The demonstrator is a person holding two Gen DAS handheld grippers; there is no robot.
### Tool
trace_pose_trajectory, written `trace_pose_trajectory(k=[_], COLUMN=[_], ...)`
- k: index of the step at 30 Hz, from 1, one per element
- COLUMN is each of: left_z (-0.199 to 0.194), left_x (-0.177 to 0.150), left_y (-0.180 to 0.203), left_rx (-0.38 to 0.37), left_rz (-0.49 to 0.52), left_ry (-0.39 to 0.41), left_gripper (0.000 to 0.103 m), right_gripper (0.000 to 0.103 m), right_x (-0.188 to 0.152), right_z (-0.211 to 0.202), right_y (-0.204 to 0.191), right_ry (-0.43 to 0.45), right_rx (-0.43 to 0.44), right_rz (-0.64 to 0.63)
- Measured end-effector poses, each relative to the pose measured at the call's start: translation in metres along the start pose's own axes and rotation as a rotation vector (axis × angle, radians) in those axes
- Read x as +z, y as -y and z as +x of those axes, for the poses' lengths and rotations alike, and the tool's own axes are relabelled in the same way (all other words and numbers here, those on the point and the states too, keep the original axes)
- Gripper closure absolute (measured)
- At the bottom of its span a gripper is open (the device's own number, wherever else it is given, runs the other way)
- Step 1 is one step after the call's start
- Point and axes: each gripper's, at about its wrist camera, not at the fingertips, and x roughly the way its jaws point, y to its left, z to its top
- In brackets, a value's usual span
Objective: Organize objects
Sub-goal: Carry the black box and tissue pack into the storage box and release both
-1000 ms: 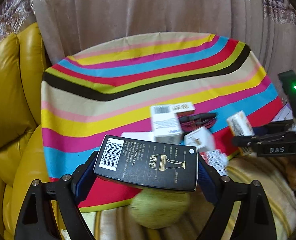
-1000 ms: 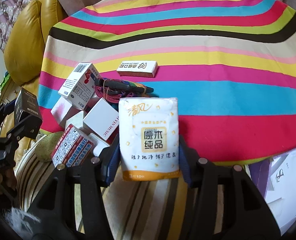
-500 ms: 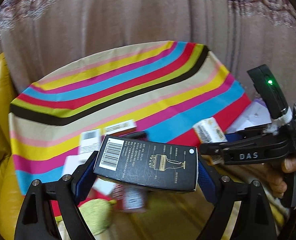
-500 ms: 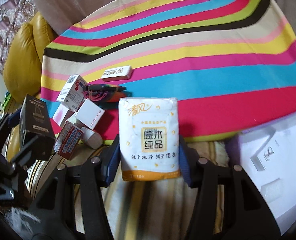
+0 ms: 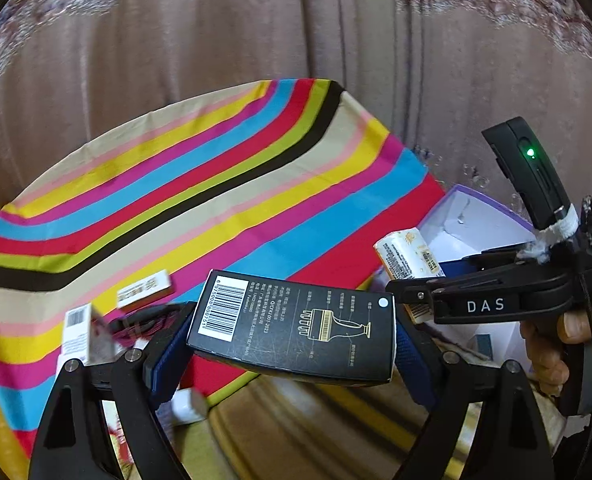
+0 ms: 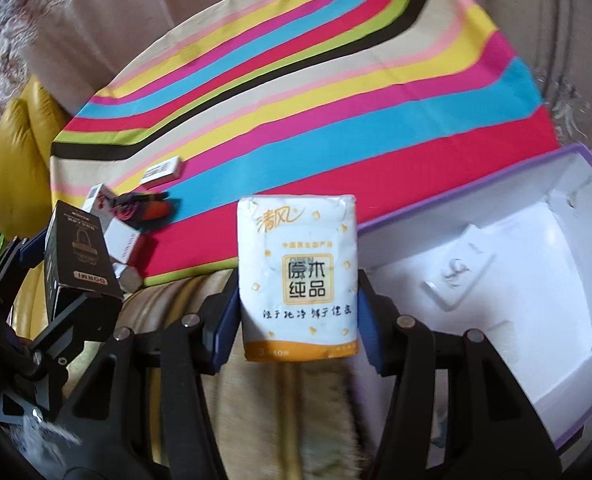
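My left gripper [image 5: 292, 336] is shut on a black box [image 5: 296, 326] with a barcode, held in the air over the near edge of the striped cloth [image 5: 200, 192]. The black box also shows at the left of the right wrist view [image 6: 76, 252]. My right gripper [image 6: 297, 288] is shut on a white tissue pack [image 6: 297, 276], just left of an open white box with a purple rim [image 6: 515, 256]. The tissue pack [image 5: 407, 256] and the purple-rimmed box [image 5: 471, 224] also show in the left wrist view.
Several small boxes [image 6: 124, 236], a flat white box [image 6: 162, 170] and a dark red-and-black item [image 6: 144, 206] lie at the cloth's near left. A yellow leather seat [image 6: 12, 152] is at far left. A curtain [image 5: 256, 40] hangs behind.
Both grippers have swung right with their loads. The purple-rimmed box has come into view at right; the pile of small boxes has slid to the left.
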Motion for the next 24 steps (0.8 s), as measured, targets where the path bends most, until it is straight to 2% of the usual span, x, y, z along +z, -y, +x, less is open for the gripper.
trace_pose_trajectory(k=[12,24], left_z=[0.024,0.040], left_x=[0.021,0.037], left_y=[0.051,0.097], left_rx=[-0.110,-0.189], left_rz=[0.071,0.159], left_ry=[-0.010,-0.007], left_gripper=[0.014,0.013], right_gripper=[0.046,0.046], right_x=[-0.003,0.003], right_z=[-0.027,-0.047], right_y=[0.073,0.112], right_ry=[0.051,0.101], right_rx=[-0.146,-0.244], right_rz=[0.113,0.173])
